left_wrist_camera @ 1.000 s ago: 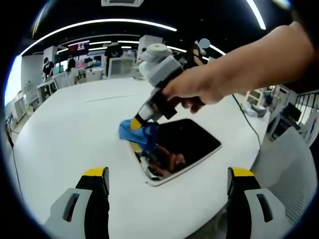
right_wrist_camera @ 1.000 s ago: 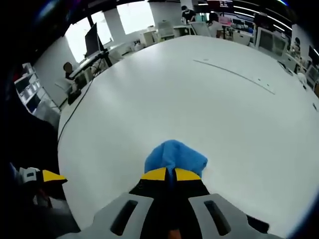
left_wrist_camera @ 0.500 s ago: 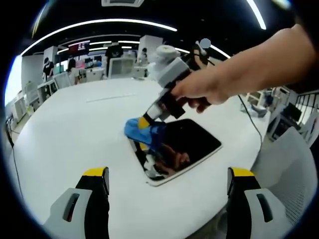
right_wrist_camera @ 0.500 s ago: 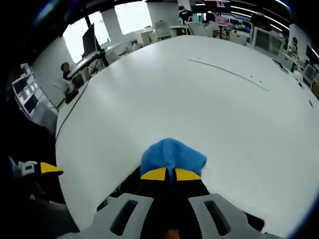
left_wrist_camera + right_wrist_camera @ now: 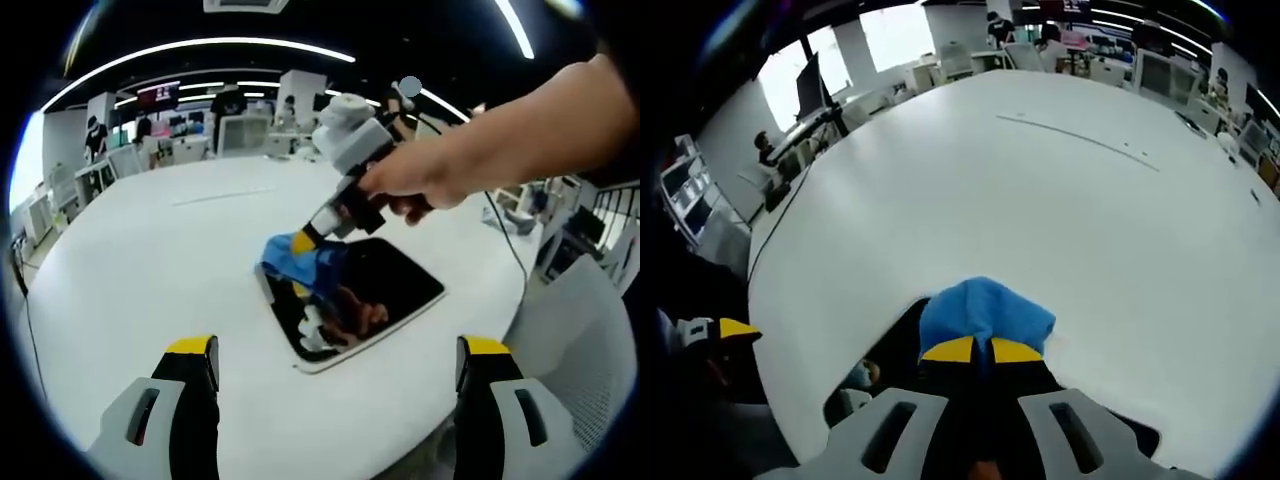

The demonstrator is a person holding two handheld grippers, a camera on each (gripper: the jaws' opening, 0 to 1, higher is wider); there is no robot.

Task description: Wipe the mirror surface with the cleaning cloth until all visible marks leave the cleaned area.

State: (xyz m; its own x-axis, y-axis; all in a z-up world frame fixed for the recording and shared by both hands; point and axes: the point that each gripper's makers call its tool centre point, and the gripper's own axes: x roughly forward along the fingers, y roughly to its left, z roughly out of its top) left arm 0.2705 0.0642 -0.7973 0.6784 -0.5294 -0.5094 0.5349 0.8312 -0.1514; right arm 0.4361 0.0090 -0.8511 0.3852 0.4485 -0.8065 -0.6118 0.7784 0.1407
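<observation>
In the left gripper view, the left gripper (image 5: 335, 375) hangs above the near edge of the white table (image 5: 150, 260), its two yellow-tipped jaws spread wide with nothing between them. Beyond it lies the mirror (image 5: 360, 295), a dark rounded rectangle flat on the table. The right gripper (image 5: 305, 241) comes in from the right, held in a person's hand (image 5: 420, 185), and slants down toward the mirror's far left corner. Its jaws are pinched together on the blue cleaning cloth (image 5: 300, 265), which is pressed against the glass at that corner (the mirror shows a muddled reflection of the cloth and the hand just below). Desks and monitors stand in the background, and a grey chair (image 5: 590, 330) stands at the right.

In the right gripper view, the right gripper (image 5: 974, 350) rises from the bottom, its yellow tips almost touching, clamped on the cleaning cloth (image 5: 985, 312), which bunches up in front of them. The dark mirror (image 5: 895, 350) shows beneath and to the left of the jaws, and the white table (image 5: 1040, 200) spreads beyond. The left gripper's yellow tip (image 5: 730, 328) shows at the left edge.
</observation>
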